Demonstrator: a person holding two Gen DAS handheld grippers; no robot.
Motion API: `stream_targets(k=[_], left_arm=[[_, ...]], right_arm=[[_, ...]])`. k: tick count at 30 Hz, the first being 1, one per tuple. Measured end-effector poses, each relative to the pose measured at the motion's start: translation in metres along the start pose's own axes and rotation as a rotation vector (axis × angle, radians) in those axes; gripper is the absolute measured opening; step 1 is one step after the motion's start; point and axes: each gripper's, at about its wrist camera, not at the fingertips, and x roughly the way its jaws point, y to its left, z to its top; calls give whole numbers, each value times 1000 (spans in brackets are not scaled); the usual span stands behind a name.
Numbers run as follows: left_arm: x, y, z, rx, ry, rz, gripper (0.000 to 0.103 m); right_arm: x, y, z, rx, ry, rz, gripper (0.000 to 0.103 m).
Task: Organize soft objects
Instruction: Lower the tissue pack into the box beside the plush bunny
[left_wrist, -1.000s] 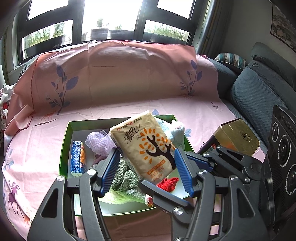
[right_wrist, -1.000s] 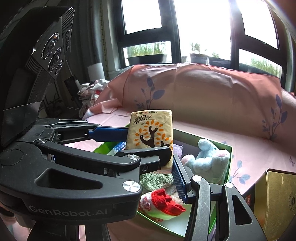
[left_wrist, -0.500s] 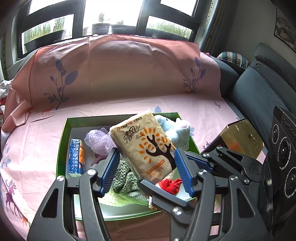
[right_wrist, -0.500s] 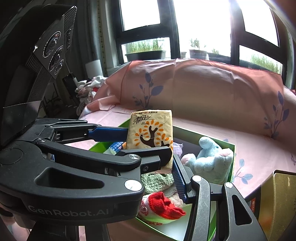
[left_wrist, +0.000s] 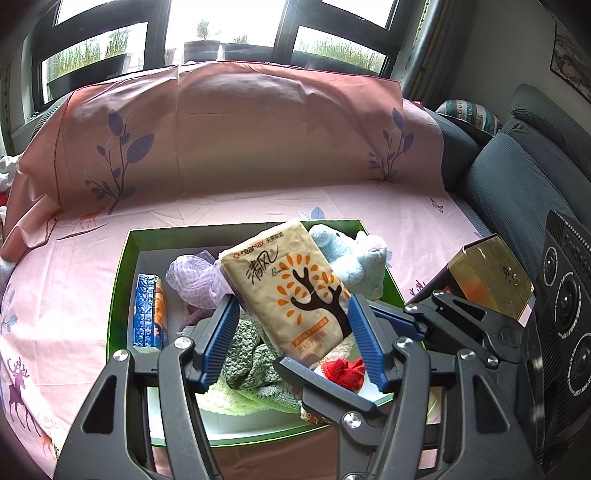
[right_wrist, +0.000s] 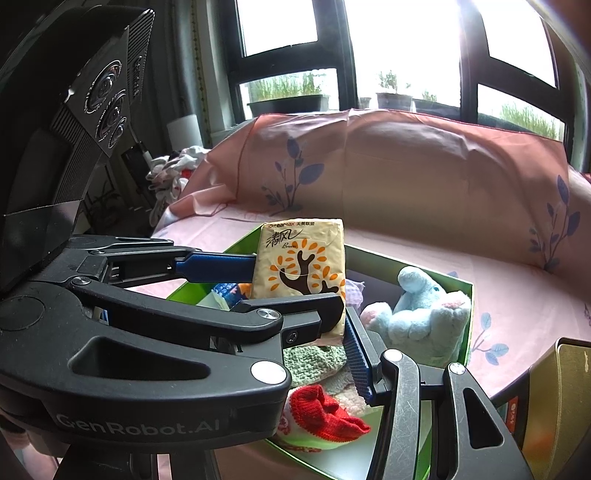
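Pack (left_wrist: 291, 291) of tissues: held tilted in the air over the middle of the green box (left_wrist: 122, 277), not yet laid down. The box sits on a pink sheet (left_wrist: 258, 166).

Left to right in the box: blue packet (left_wrist: 147, 306) along the left wall; lilac mesh (left_wrist: 192, 277); green knit (left_wrist: 247, 354) under the pack; red knit (left_wrist: 343, 373) at the front; pale-blue plush (left_wrist: 351, 258) in the far right corner. A gold tin (left_wrist: 491, 280) stands outside, just beside the right wall.

Left claw (left_wrist: 291, 304): clenched across the width of the pack, blue pads on both long edges. Right claw (right_wrist: 345, 314): its fingers close on the lower end of the pack, so it looks to be grasping too. Both hands share one item.

Step in hand, as I read it: placing the pack into the box, or passing it from one claw to the other.

To do it well:
- Let only one claw release at a time; the wrapper is soft and will sag or twist if pulled two ways.
- The only bare floor I see is near the front left, beside the packet; aim there, flat or on edge.
- Lower until the pack rests on something before letting go.
- Keep the fingers clear of the knits, which could snag.
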Motion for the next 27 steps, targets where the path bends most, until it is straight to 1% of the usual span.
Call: stream_targets(k=[27], left_arm=[[16, 4, -1, -10, 32, -6, 61]], right_arm=[[12, -3, -3, -5, 39, -21, 53]])
